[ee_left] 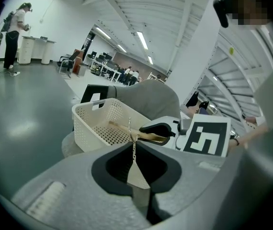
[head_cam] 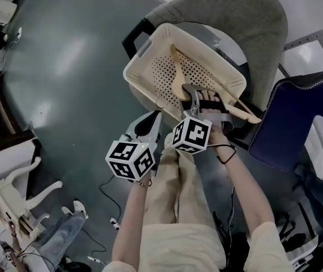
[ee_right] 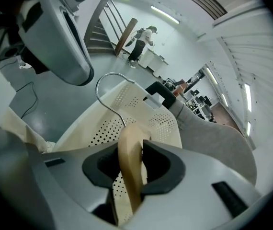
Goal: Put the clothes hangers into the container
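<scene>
Head view: the perforated basket point(head_cam: 141, 50) sits on a grey padded seat point(head_cam: 229, 7) at 12 o'clock from both grippers, so it can be reached from above. The right gripper point(head_cam: 194, 96) reaches over the near rim, its jaws narrow around the wooden hanger point(head_cam: 176, 78) close to the neck; I judge it is held there because the hanger balances at this place and one arm can go down onto the basket floor. The metal hook point(head_cam: 160, 101) hangs over the rim at 9 o'clock from these jaws. The left gripper point(head_cam: 154, 118) hovers outside the basket, at 8 o'clock from the right one, apart from the hanger. A pale wooden bar point(head_cam: 243, 113) crosses the rim at 4 o'clock; whether it is the other arm of this hanger or a second hanger, I cannot tell.

Left gripper view: the jaws meet at their tips with nothing between them. The basket point(ee_left: 91, 121) stands beyond at 11 o'clock, with the hanger point(ee_left: 119, 126) lying across it; the right gripper's marker cube point(ee_left: 206, 137) covers the rest of the hanger at 3 o'clock.

Right gripper view: the wood point(ee_right: 129, 166) stands between the two pads, which seem to lie against it on both sides; the hook point(ee_right: 110, 110) rises at 11 o'clock. Both arms of the hanger are cut off by the jaws, so how much of it rests in the basket is not shown here.
</scene>
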`<state>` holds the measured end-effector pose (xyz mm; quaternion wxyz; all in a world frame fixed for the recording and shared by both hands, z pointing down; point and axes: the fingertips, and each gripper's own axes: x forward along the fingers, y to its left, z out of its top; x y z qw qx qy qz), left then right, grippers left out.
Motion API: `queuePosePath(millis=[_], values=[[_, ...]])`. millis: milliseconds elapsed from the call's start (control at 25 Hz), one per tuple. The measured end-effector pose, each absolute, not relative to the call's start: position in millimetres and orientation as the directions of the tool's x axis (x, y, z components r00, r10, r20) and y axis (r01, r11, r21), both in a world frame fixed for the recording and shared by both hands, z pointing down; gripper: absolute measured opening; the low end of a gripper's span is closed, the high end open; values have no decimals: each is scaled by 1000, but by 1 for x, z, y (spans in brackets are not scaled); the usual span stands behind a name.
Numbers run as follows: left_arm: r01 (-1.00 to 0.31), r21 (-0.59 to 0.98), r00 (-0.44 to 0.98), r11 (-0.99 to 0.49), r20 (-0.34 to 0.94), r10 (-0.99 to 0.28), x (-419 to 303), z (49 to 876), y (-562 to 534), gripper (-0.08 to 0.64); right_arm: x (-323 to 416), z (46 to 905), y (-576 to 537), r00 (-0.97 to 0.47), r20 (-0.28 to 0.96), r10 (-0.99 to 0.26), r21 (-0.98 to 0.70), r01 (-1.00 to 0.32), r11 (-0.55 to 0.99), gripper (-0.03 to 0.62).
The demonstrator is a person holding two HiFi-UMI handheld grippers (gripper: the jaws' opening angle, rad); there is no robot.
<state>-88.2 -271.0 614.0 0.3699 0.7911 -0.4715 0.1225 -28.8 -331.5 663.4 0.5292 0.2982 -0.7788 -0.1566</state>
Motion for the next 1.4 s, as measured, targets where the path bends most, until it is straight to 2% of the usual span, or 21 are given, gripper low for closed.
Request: queuePosePath(millis=[200,400,720,840,1120,1400], values=[[-838,471,522,-276,543,-657,-90,615,-267,31,-30,674,-325,-256,758,-600,538,-277,797,123],[-840,473,516,-267,543,-662,-93,616,-263,31,-30,686,-318,-259,791,-555,494,-267,828,178],[-840,476,515,-262,542,-664,-93,617,-258,31,-33,686,-317,-272,788,-552,485,-278,829,193],[-838,477,517,-264,542,-663,-92,616,-257,31,-34,686,-316,-282,788,-548,479,-279,832,239],[-834,478,526,-277,535,-661,-89,612,-254,31,-33,678,-311,-298,777,-555,477,-297,827,267],[-823,473,548,-313,520,-656,-85,596,-252,31,-29,657,-300,-318,762,-564,461,-346,817,267]])
